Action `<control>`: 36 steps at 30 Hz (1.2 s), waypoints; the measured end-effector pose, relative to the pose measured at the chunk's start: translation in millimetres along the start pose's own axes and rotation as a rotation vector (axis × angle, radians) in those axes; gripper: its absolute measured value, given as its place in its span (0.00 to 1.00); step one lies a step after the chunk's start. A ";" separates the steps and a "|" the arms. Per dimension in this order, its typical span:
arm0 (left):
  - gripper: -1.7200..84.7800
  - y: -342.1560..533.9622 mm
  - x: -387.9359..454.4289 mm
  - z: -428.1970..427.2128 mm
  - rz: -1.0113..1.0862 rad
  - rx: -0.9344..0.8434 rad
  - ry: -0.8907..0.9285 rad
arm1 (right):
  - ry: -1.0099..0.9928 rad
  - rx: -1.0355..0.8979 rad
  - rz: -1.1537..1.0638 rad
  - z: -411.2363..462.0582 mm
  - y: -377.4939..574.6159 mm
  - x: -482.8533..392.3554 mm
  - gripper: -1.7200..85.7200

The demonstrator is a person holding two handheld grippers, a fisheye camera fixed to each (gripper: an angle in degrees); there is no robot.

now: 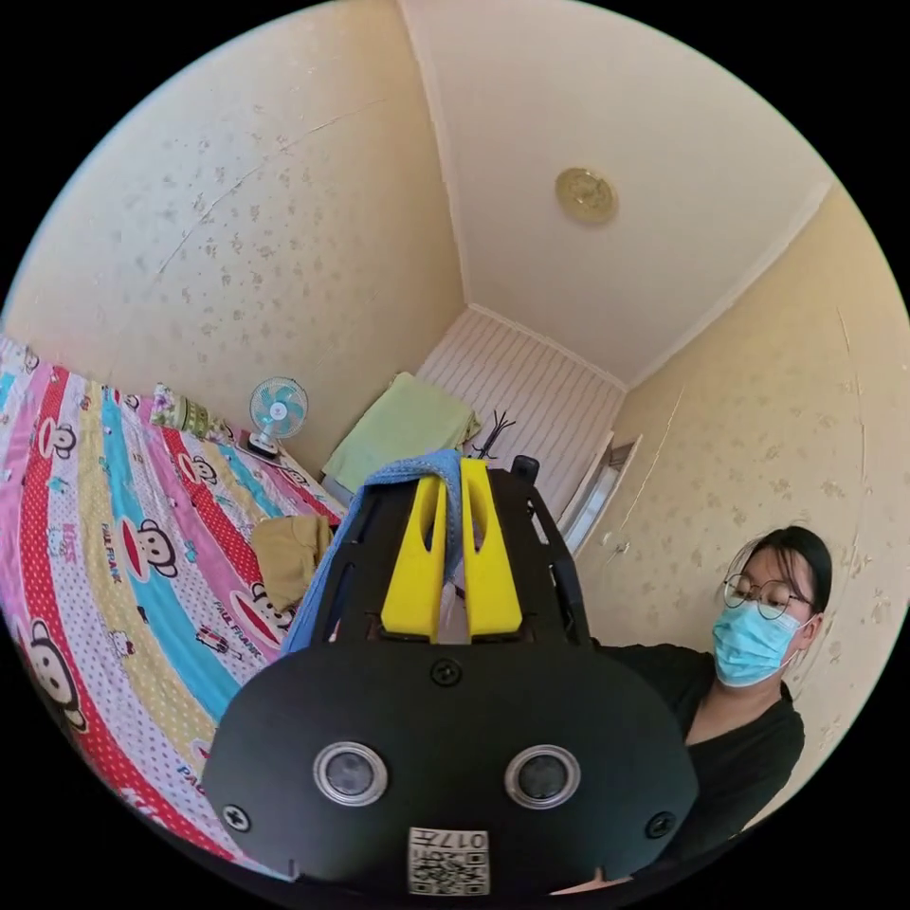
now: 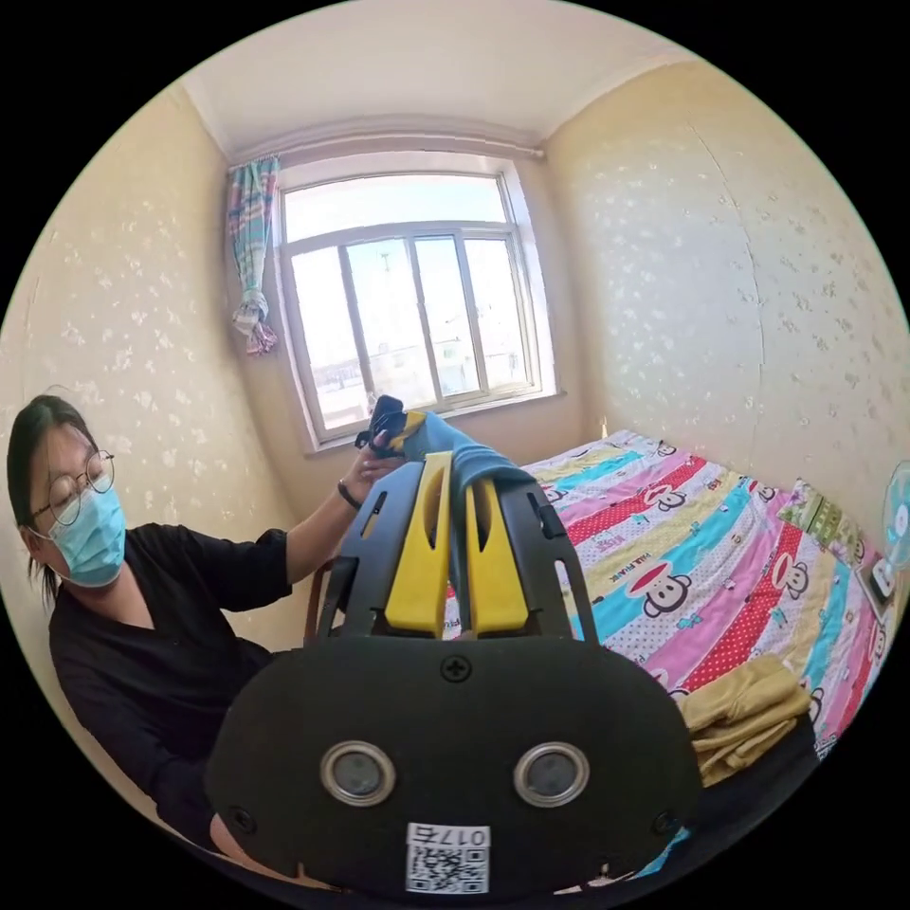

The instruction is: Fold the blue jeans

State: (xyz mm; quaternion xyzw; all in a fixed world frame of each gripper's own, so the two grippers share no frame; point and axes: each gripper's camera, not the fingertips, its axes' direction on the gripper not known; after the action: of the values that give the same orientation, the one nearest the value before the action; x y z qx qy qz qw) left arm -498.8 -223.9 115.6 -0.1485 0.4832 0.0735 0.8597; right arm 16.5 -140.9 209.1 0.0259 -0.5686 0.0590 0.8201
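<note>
Left gripper view: left tool clamps blue jeans between its yellow jaws, cloth draping down over the bed. Right gripper view: right tool also pinches the jeans, denim stretching across to the other tool; yellow garment on bed.

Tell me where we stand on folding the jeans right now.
Early stage. Done: the blue jeans are picked up, with no fold visible yet. In hand: the left gripper and right gripper are each clamped on denim, which spans between them in the air. Left: lay them on the bed and make the folds. A yellow garment lies there.
</note>
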 end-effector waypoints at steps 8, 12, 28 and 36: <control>0.03 105.3 -57.0 28.0 -0.047 -0.156 0.020 | -0.012 -0.147 0.080 48.1 121.3 4.0 0.03; 0.03 221.1 -106.5 38.2 -0.208 -0.288 0.170 | -0.184 -0.253 0.148 88.9 253.5 -20.0 0.03; 0.11 361.9 -72.6 20.7 -0.297 -0.360 0.044 | -0.303 -0.172 0.213 88.9 308.5 39.6 0.03; 0.12 372.3 -97.3 -31.8 -0.405 0.099 -0.193 | -0.057 0.123 0.795 114.6 290.9 307.9 0.06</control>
State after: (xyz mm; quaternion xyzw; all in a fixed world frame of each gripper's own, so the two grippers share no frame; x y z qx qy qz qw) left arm -675.8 119.3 114.3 -0.1925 0.3621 -0.1107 0.9053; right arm -20.0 155.7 530.5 -0.1454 -0.5521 0.4048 0.7143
